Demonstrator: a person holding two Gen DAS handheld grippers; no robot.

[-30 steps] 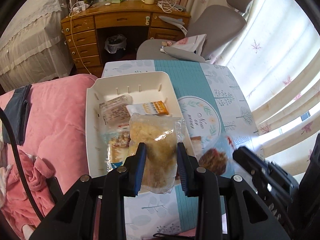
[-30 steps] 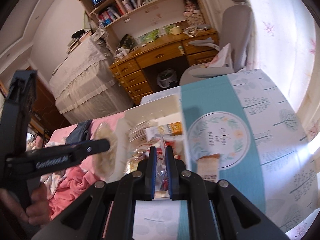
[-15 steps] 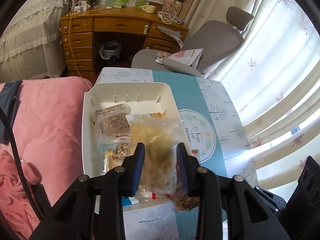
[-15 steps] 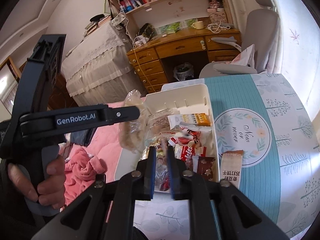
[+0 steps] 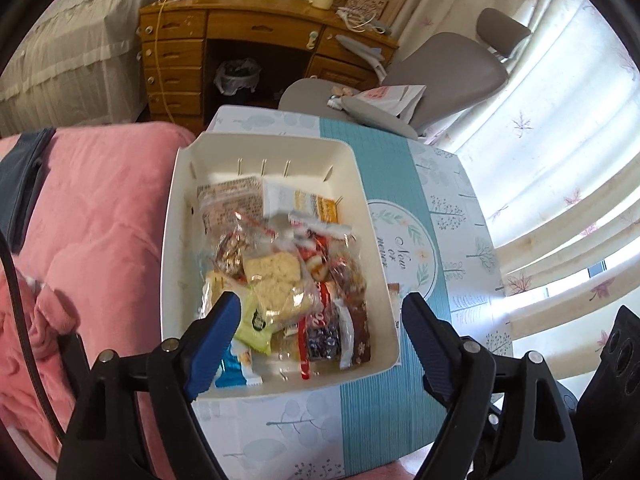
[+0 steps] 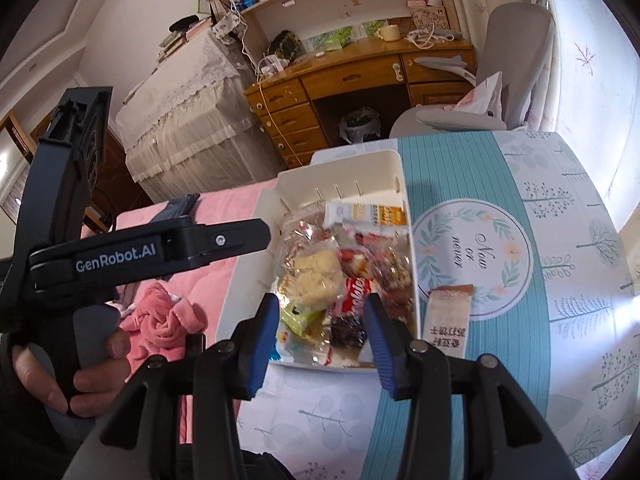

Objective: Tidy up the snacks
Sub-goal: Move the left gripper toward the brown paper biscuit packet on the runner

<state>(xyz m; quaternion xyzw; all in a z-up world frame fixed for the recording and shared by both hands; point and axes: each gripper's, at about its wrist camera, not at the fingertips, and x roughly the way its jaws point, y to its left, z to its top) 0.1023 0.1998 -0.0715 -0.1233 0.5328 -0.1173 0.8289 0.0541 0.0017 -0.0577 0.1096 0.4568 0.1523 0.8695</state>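
Observation:
A white plastic bin (image 5: 176, 240) (image 6: 404, 184) on the patterned tablecloth holds several wrapped snacks. A clear bag of yellow crumbly snack (image 5: 276, 284) (image 6: 316, 276) lies on top of the pile, free of any finger. My left gripper (image 5: 320, 308) hovers over the bin's near end, its jaws wide apart and still opening, with nothing pressed between them. My right gripper (image 6: 320, 304) also hangs above the near end, jaws opening and gripping nothing. One brown-and-white snack bar (image 6: 448, 316) lies on the cloth just right of the bin.
A pink blanket (image 5: 92, 240) borders the table on the left. A wooden desk (image 6: 360, 76), a grey chair (image 5: 448, 72) and curtains stand beyond the table. A hand (image 6: 80, 360) holds the left gripper's handle (image 6: 160, 248), which crosses the right wrist view.
Both grippers have opened. The yellow snack bag left the left jaws and now lies in the bin; the small clear packet left the right jaws. Both hands sank a little.

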